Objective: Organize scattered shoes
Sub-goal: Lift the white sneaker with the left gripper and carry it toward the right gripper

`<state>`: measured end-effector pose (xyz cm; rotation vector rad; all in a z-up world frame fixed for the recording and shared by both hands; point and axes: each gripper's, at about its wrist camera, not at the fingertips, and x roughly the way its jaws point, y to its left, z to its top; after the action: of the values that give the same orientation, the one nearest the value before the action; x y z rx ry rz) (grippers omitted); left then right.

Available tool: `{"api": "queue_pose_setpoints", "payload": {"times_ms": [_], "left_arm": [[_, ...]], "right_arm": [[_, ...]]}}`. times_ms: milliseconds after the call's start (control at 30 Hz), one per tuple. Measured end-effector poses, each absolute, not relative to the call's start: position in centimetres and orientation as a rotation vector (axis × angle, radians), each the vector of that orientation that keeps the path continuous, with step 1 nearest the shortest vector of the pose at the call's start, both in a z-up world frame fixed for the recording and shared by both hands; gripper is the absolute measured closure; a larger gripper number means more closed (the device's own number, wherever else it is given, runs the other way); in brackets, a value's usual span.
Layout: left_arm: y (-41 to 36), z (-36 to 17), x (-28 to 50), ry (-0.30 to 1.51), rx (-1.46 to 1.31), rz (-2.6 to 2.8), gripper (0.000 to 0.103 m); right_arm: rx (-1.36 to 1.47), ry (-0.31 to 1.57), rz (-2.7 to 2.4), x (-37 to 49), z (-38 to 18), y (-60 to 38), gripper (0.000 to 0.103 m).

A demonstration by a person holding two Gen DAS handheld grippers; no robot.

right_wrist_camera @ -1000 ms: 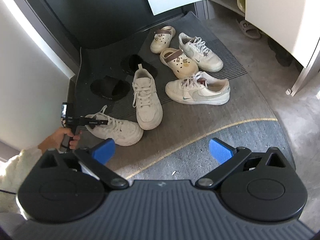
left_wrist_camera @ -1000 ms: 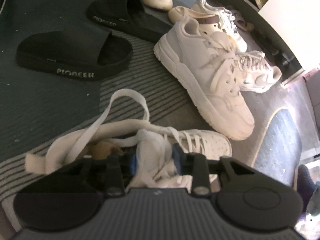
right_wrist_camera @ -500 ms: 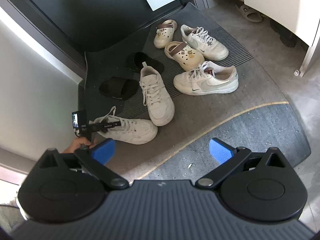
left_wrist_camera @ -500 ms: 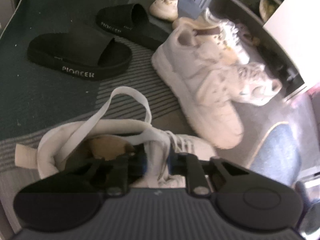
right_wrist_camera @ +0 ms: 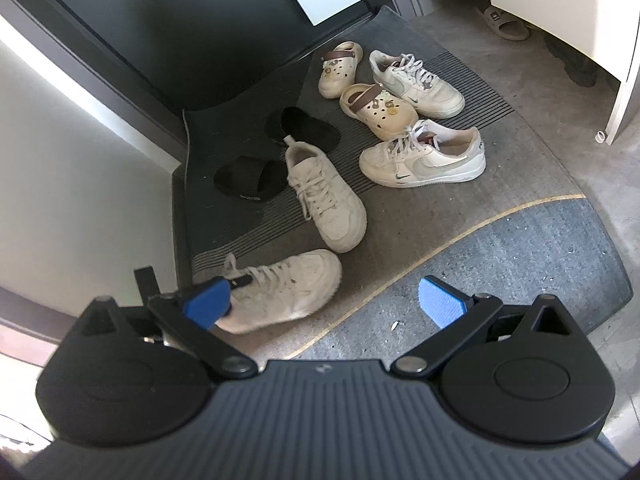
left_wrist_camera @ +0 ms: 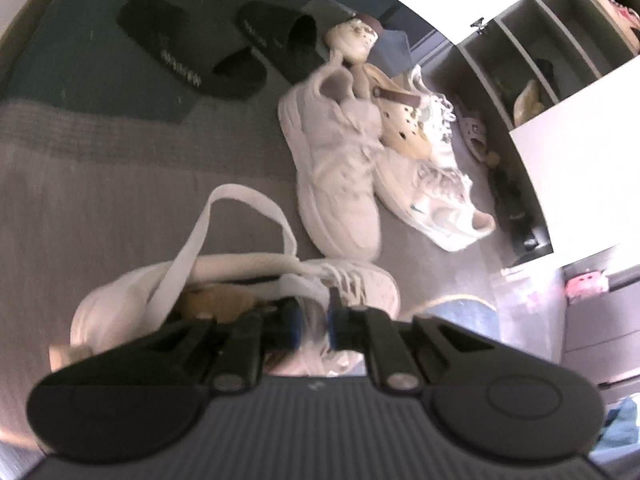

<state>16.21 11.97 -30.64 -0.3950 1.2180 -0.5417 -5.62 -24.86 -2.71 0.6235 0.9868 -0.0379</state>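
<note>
My left gripper [left_wrist_camera: 312, 316] is shut on the tongue of a cream sneaker [left_wrist_camera: 360, 284], lifted off the mat; the same sneaker [right_wrist_camera: 288, 288] shows in the right wrist view at lower left. Its mate [right_wrist_camera: 324, 196] lies on the mat, also visible from the left wrist [left_wrist_camera: 336, 176]. My right gripper [right_wrist_camera: 324, 304] is open and empty, high above the mat. Two black slides [right_wrist_camera: 248, 176] [right_wrist_camera: 308, 128], two cream clogs [right_wrist_camera: 340, 68] [right_wrist_camera: 380, 112] and two white Nike sneakers [right_wrist_camera: 416, 84] [right_wrist_camera: 424, 156] are scattered further back.
A grey striped door mat [right_wrist_camera: 440, 216] lies against a dark door [right_wrist_camera: 160, 12]. An open white shoe cabinet [left_wrist_camera: 532, 64] with shelves holding shoes stands at right. A tan sandal [right_wrist_camera: 504, 24] lies near the cabinet door [right_wrist_camera: 624, 60].
My left gripper has risen and tilted with the sneaker, so the floor looks farther away. The right gripper has moved closer toward the held sneaker.
</note>
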Motion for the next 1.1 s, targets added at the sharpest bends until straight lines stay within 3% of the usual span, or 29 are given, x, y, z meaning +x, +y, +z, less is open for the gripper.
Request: {"api": "queue_pose_setpoints", "payload": {"times_ms": [233,500,733,867,1033,1067,1100], "left_arm": [[7.1,-31.1,12.5,1.205,-0.378,-0.513,0.090],[1.3,-35.5,10.7,1.274,-0.319,-0.529,0.090],[0.1,-35.9,10.1,1.245,-0.116,-0.575,0.085],[0.2,-34.7,9.7,1.217,-0.055,-0.609,0.073],[1.4,-31.1,8.4,1.138,0.001,-0.663,0.068],[1.9,-30.1,8.1,1.106,0.007,-0.675,0.060],[2.4,-29.0,7.9,1.072,0.018,-0.673,0.044]], "right_arm": [[0.592,0.989,-0.044,-6.5,-2.6,-24.0,0.000],[0.522,0.991,-0.061,-6.6,-2.8,-22.6,0.000],[0.441,0.985,-0.058,-6.0,-3.1,-21.9,0.000],[0.422,0.936,-0.043,-6.1,-3.0,-21.0,0.000],[0.401,0.934,-0.063,-6.3,-4.0,-19.1,0.000],[0.424,0.939,-0.074,-6.3,-4.4,-18.7,0.000],[0.444,0.942,-0.082,-6.3,-4.8,-18.3,0.000]]}}
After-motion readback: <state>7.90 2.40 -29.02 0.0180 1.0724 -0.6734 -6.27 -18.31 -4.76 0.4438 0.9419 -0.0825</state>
